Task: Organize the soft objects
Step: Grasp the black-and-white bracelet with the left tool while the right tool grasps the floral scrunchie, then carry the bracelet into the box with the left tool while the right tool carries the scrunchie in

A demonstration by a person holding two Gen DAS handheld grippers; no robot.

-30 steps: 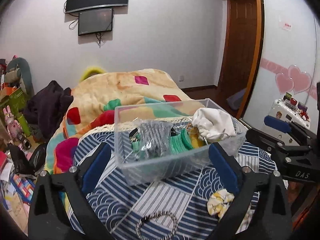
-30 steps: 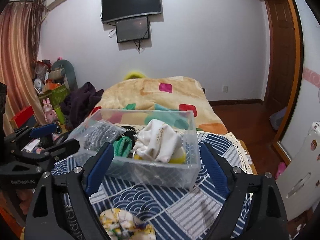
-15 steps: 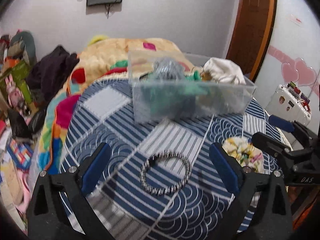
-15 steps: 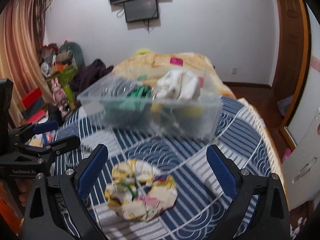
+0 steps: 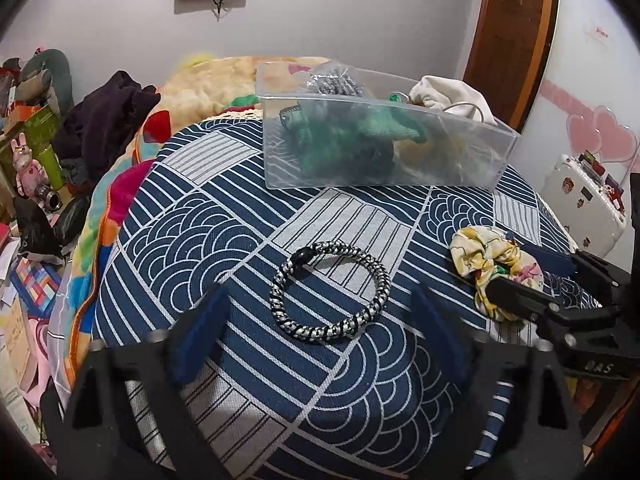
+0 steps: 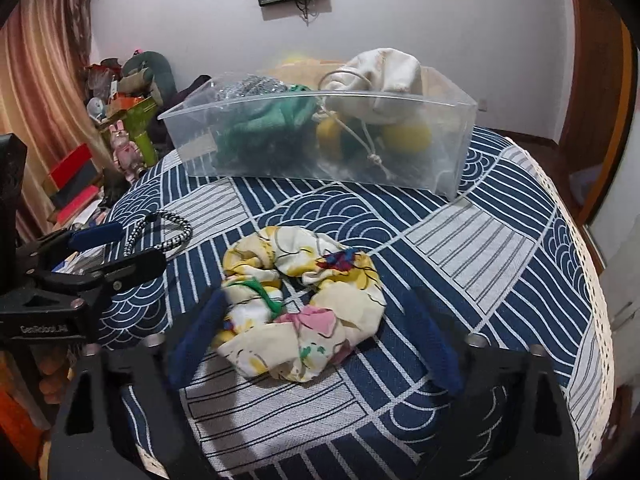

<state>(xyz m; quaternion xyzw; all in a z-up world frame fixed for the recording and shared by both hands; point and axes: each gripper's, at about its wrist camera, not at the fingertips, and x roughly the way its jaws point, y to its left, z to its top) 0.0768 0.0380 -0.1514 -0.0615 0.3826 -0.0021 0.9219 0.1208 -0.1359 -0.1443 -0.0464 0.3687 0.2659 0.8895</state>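
- Right gripper (image 6: 316, 340): fingers (image 6: 434, 344) spread wide and empty, one on each side of the floral scrunchie (image 6: 300, 304); the near half of the scrunchie lies between the pads, whether touching the left pad cannot be told
- Left gripper (image 5: 320, 332): fingers (image 5: 200, 332) likewise wide and empty; the braided black-and-white hair tie (image 5: 330, 290) lies flat just ahead of and between the fingertips, not yet enclosed
- Both items rest on the blue patterned cloth (image 5: 224, 224) over the rounded worktop, side by side but apart; seen from the right wrist, the hair tie (image 6: 160, 232) sits beside the tips of the left gripper (image 6: 116, 248)
- Clear plastic bin (image 6: 320, 140): stands at the far side of the cloth, beyond both items, already holding green knitwear (image 5: 360, 132), a white drawstring pouch (image 6: 380, 64) and yellow pieces
- Risk, right side: the scrunchie is puffy and loose; a closure on one fold only would probably let it slip free during the carry to the bin
- Risk, left side: the hair tie is thin and flat; pads closing too high would likely miss it, and pads pressed low could pinch the cloth and drag it, shifting the bin
- Risk, shared: the two grippers work close together, so a converging reach may cause them to collide
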